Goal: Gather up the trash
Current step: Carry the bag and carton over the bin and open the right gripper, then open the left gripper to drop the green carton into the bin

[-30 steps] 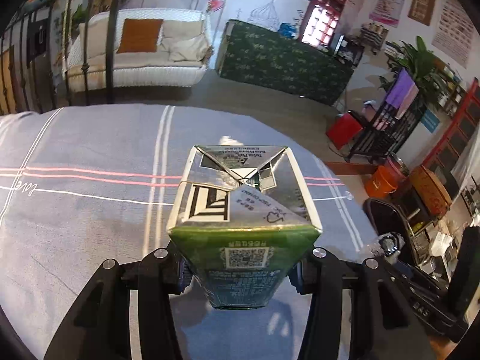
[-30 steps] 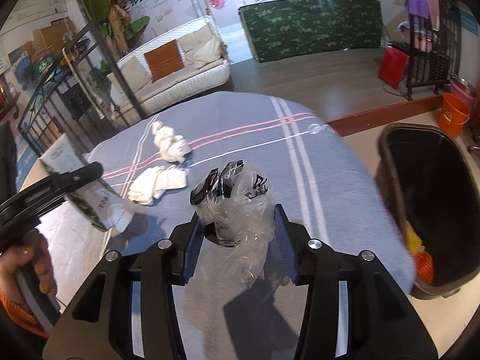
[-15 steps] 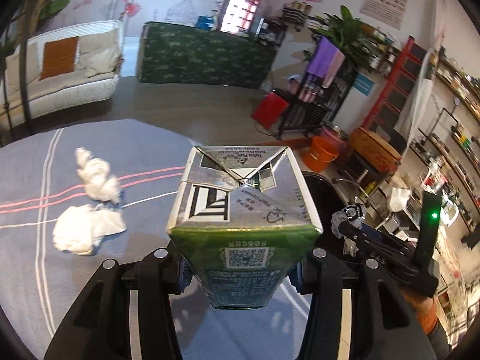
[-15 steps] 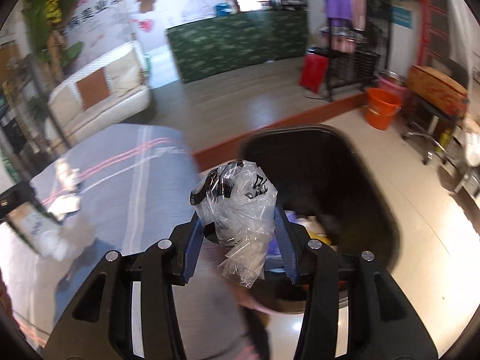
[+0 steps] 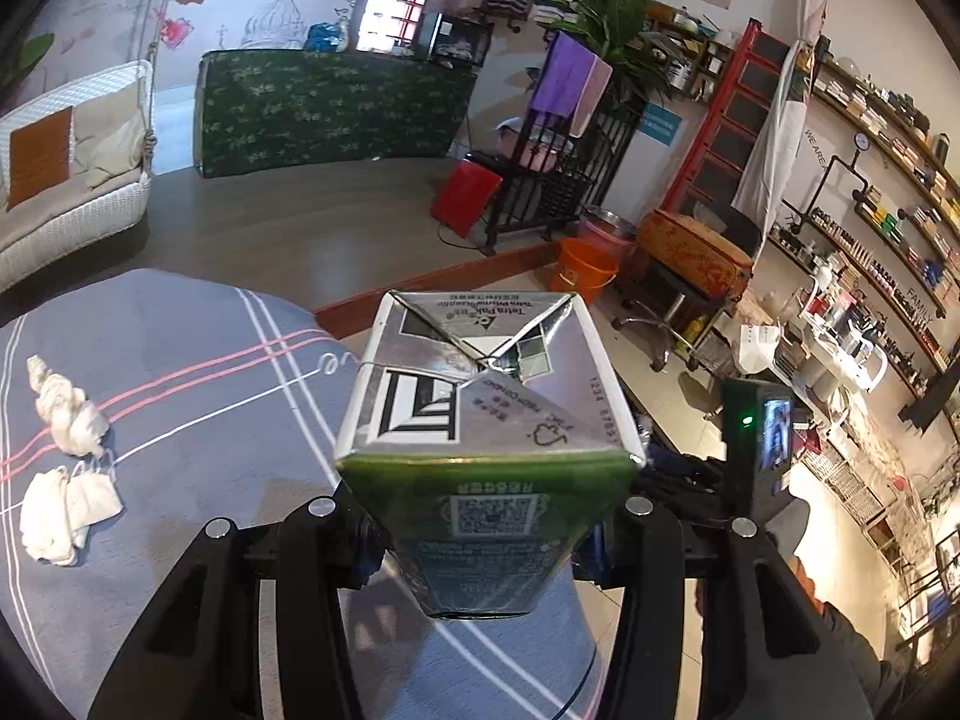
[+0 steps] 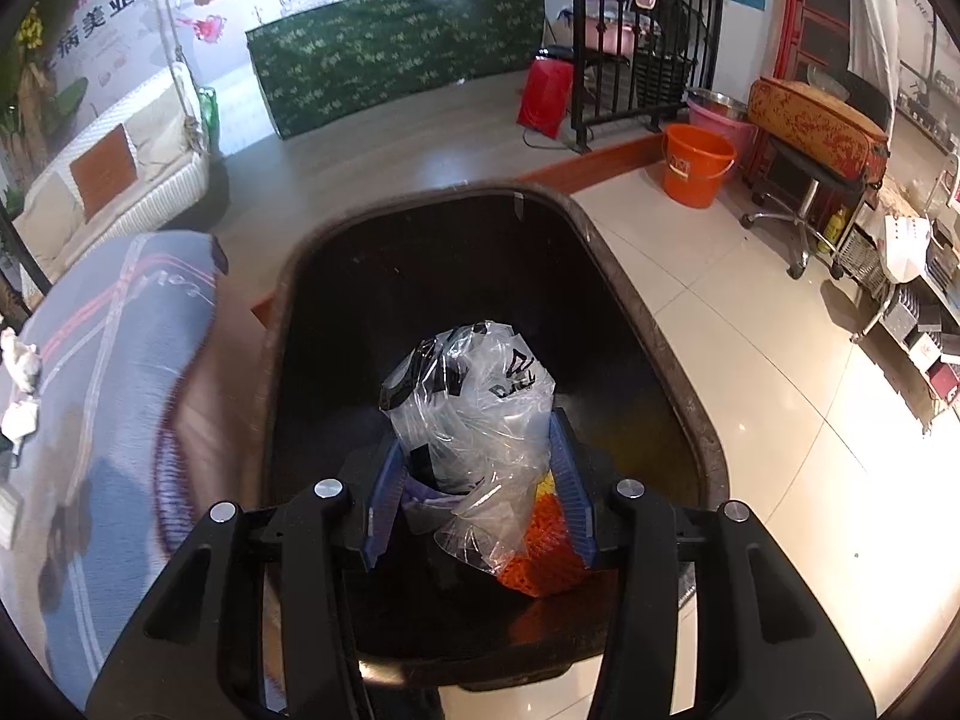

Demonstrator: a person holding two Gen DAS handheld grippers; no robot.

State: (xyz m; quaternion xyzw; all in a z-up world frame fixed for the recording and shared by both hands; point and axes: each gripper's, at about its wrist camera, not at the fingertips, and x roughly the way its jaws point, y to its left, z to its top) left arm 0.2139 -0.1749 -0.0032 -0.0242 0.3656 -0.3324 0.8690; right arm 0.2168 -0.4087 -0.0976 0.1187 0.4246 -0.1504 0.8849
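Beside the blue striped tablecloth (image 6: pixel 120 360), the black trash bin (image 6: pixel 630 312) gapes under the right gripper (image 6: pixel 480 504), clamped on a crumpled plastic bag (image 6: pixel 474 408). Release only when centred (orange netting already inside). The left gripper (image 5: pixel 486 540) grips a green drink carton (image 5: pixel 486 420).

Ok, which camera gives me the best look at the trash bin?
The right wrist view: the black trash bin fills the frame, its open mouth below the clear plastic bag. In the left wrist view the green carton blocks it; I cannot make it out.
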